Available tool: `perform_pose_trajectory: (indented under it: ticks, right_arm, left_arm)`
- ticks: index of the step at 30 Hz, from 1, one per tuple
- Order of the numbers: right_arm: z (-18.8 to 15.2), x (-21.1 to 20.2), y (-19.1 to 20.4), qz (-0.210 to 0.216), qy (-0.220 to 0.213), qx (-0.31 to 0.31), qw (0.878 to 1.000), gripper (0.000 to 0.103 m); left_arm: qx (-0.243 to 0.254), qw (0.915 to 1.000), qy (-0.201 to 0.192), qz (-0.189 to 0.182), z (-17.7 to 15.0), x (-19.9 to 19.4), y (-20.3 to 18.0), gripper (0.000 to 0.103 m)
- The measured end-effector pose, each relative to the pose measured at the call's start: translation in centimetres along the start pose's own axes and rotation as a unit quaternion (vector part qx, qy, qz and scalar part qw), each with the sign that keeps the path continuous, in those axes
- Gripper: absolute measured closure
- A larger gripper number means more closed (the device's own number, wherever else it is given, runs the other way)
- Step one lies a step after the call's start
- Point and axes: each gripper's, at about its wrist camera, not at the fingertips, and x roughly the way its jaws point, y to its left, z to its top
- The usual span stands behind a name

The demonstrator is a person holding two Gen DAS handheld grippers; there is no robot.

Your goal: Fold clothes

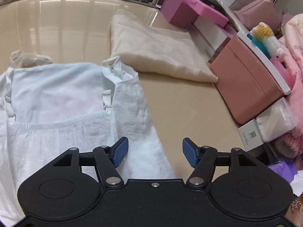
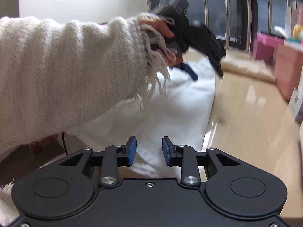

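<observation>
Spread wide, the left claw [image 1: 155, 152] hovers over the right edge of the white garment [image 1: 62, 113] lying flat on the beige counter [image 1: 189, 109]. Right claw [image 2: 149, 151], parted, empty, hangs above its hem.

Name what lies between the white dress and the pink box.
In the left wrist view, bare beige tabletop separates the white dress from the pink box; the cream cloth lies farther back.

black grippers, blue ribbed fingers [image 1: 121, 152]; cream fringed knit sleeve [image 2: 75, 66].
</observation>
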Motion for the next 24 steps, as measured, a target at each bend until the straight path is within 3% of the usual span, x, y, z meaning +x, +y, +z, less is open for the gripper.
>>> perform_pose_trajectory:
  ticks: [3, 6, 8, 10, 12, 16, 20, 24]
  right_arm:
    - [-0.2, -0.8, -0.4, 0.009, -0.021, 0.016, 1.0, 0.069]
    - [0.0, -3.0, -0.7, 0.018, -0.073, 0.01, 0.997, 0.054]
    - [0.0, -4.8, -0.2, 0.001, -0.096, -0.027, 0.995, 0.023]
    - [-0.2, -6.0, 0.4, -0.027, -0.1, -0.077, 0.992, 0.003]
    - [-0.8, -6.7, 1.5, -0.063, -0.094, -0.151, 0.982, 0.002]
    - [-2.7, -5.8, 4.0, -0.111, -0.049, -0.289, 0.95, 0.002]
    - [-3.9, -3.4, 5.2, -0.117, -0.003, -0.365, 0.924, 0.002]
    - [-4.7, -1.4, 6.6, -0.115, 0.025, -0.41, 0.904, 0.002]
  left_arm:
    - [-0.027, 0.9994, 0.003, -0.023, 0.3, -1.0, 0.5, 0.039]
    - [-0.034, 0.9966, -0.039, -0.064, 0.6, -5.9, 0.6, 0.038]
    - [-0.009, 0.9939, -0.089, -0.064, -0.4, -10.4, 0.4, 0.021]
    - [0.023, 0.9876, -0.149, -0.045, -2.3, -15.5, 0.2, 0.0]
    - [0.07, 0.9786, -0.194, 0.001, -5.4, -19.8, -0.1, 0.0]
    - [0.162, 0.9568, -0.22, 0.099, -12.9, -24.0, -0.4, 0.0]
    - [0.261, 0.9299, -0.192, 0.174, -20.0, -23.8, -1.1, 0.0]
    - [0.357, 0.9019, -0.146, 0.195, -25.9, -21.0, -2.5, 0.0]
